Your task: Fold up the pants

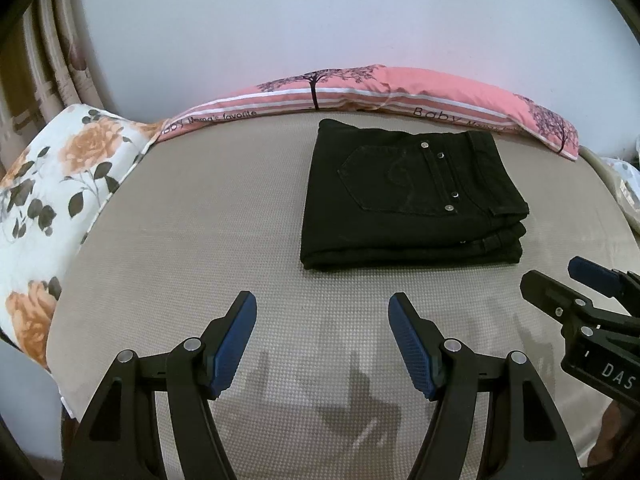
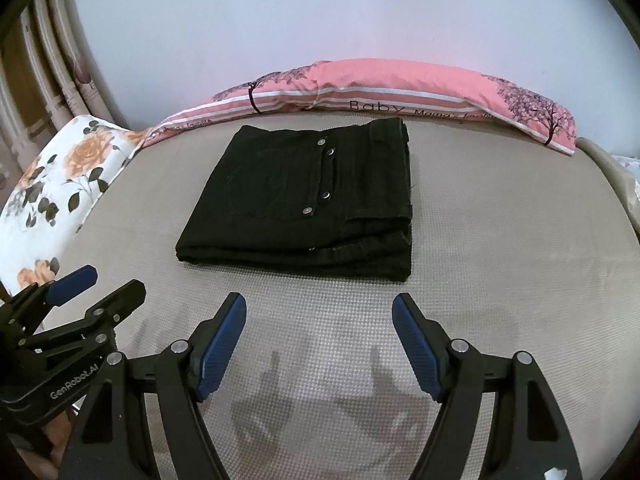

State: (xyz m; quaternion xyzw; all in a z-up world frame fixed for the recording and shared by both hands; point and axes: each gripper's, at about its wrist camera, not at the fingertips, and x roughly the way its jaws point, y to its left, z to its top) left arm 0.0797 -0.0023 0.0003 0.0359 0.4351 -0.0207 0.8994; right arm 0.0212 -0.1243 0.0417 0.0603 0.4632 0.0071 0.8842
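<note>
In the left wrist view, the black pants lie folded into a compact stack on the beige mattress, just in front of the pink pillow, waistband edge to the right (back pocket up). The left gripper hovers spread and holds nothing, bare mattress between it and the pants. In the right wrist view, the pants lie ahead-left, long axis running across; the right gripper is spread too, apart from them.

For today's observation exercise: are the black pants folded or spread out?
Folded. The pants form a compact rectangle with stacked layers along the near edge, pocket on top.
</note>
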